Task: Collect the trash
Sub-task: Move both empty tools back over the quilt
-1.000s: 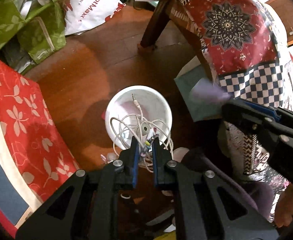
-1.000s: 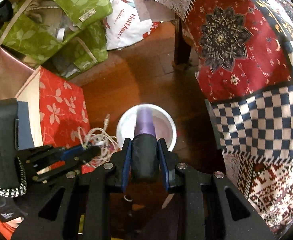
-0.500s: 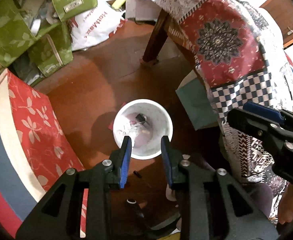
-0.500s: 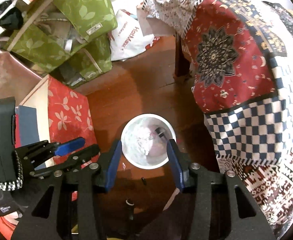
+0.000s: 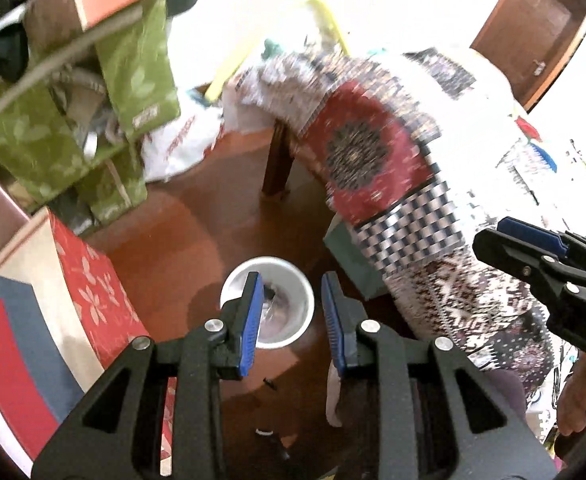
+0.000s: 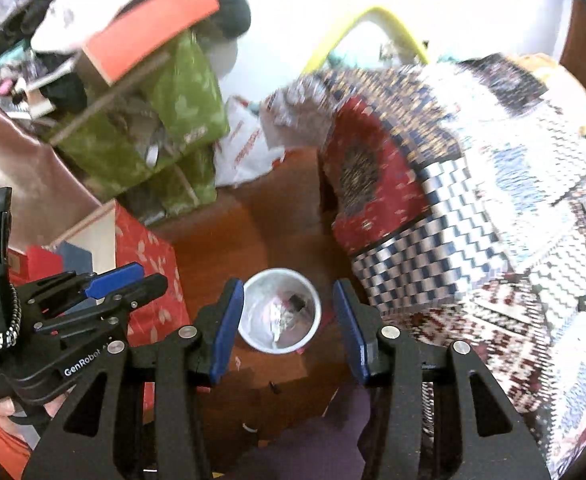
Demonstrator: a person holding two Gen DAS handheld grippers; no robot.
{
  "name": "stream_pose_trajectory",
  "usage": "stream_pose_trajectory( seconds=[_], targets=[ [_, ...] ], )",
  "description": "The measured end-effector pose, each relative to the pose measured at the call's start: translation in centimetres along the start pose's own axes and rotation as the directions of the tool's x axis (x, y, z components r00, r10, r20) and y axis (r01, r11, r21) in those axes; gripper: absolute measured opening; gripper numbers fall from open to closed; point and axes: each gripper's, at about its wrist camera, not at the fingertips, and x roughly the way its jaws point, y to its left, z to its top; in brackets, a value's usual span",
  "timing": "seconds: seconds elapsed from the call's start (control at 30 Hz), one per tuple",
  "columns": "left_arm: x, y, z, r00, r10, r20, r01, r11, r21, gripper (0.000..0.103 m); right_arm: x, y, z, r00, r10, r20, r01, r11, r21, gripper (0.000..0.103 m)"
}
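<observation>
A white round bin [image 5: 289, 300] stands on the wooden floor, far below both grippers; it also shows in the right wrist view [image 6: 253, 316]. Trash lies inside it: crumpled white cable and a dark piece [image 6: 297, 301]. My left gripper [image 5: 291, 314] is open and empty, high above the bin. My right gripper [image 6: 287, 326] is open and empty, also above the bin. The right gripper shows at the right edge of the left wrist view [image 5: 541, 256]; the left gripper shows at the left of the right wrist view [image 6: 105, 292].
A table with a patchwork cloth [image 5: 373, 152] stands right of the bin, its wooden leg [image 5: 277, 164] behind it. A red floral box [image 5: 89, 284] is on the left. Green bags [image 5: 133, 72] and a white plastic bag [image 5: 181, 144] lie behind.
One second ago my left gripper held the white cable and my right held a dark purple object over the bin. Both opened, the items dropped in, and both grippers have risen.
</observation>
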Motion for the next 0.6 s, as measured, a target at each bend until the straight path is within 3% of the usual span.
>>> stream_pose_trajectory(
  seconds=[0.37, 0.6],
  targets=[
    [-6.3, -9.2, 0.7, 0.984, -0.103, 0.148, 0.081, 0.986, 0.148, 0.029, -11.1, -5.5, -2.9, 0.974, -0.096, 0.206, 0.074, 0.991, 0.112, 0.043],
    [-6.2, -17.2, 1.6, 0.97, -0.208, 0.129, 0.166, 0.946, 0.279, 0.029, -15.8, -11.4, -5.6, 0.943, -0.215, 0.255, 0.155, 0.96, 0.235, 0.043]
  ],
)
